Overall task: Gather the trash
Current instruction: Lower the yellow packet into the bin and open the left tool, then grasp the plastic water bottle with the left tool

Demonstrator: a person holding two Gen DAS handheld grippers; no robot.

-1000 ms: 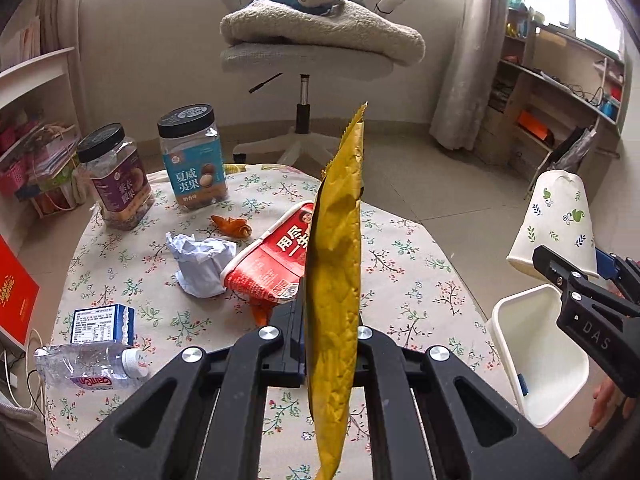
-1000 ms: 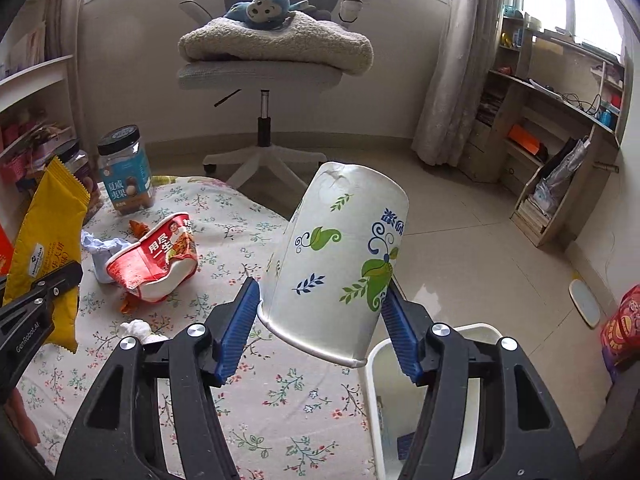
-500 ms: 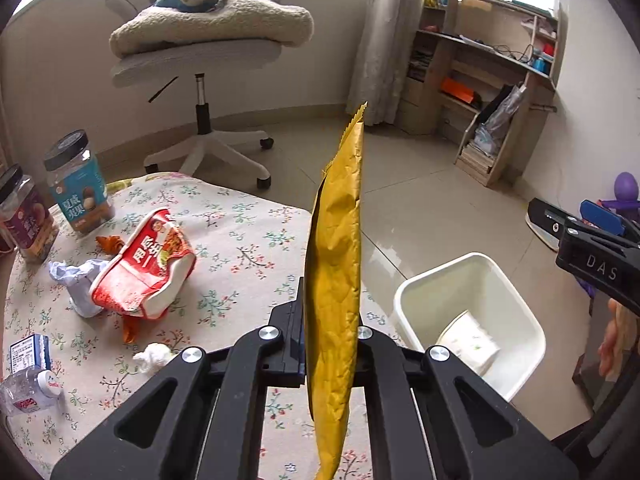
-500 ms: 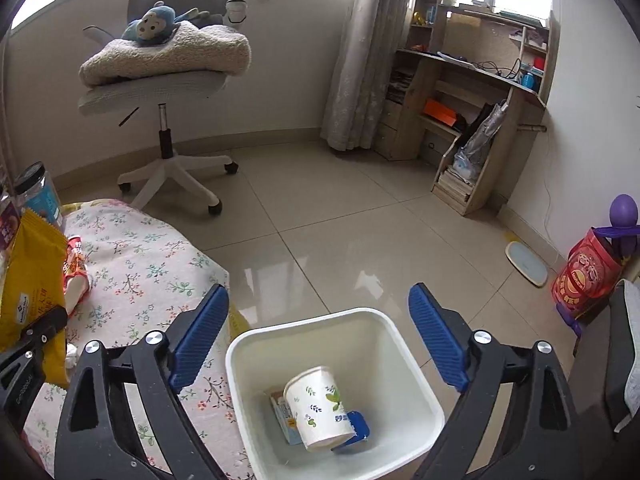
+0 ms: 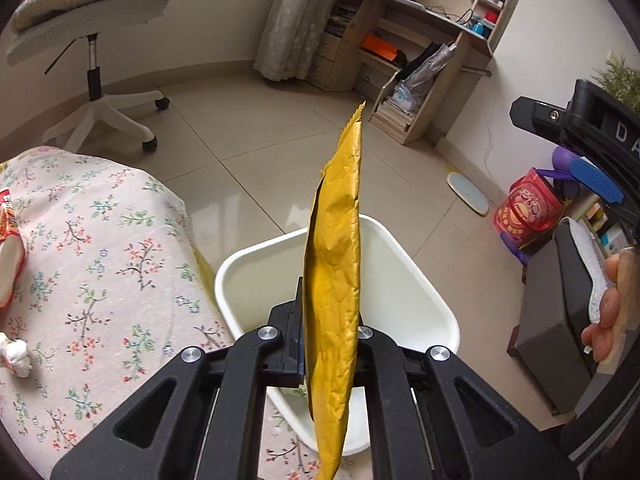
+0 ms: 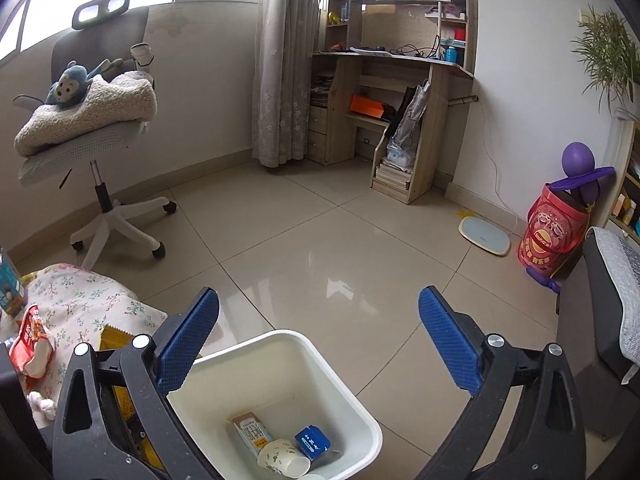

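The white bin [image 5: 420,304] stands on the floor beside the floral desk [image 5: 100,264]. Above it, the left tongs [image 5: 330,344] grip an upright yellow wrapper [image 5: 336,264], ready for release; the right tongs [image 6: 318,344] gape empty over the bin's paper cup [image 6: 282,460].

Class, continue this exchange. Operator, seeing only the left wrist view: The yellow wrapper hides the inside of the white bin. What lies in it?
Observer: A paper cup lies on its side at the bottom of the bin.
Operator: Anything else?
Observer: A blue carton and a beige carton, beside the cup.
Operator: Before my left tongs drop the yellow wrapper, are the right tongs holding anything?
Observer: No, they are open and empty, above the bin.
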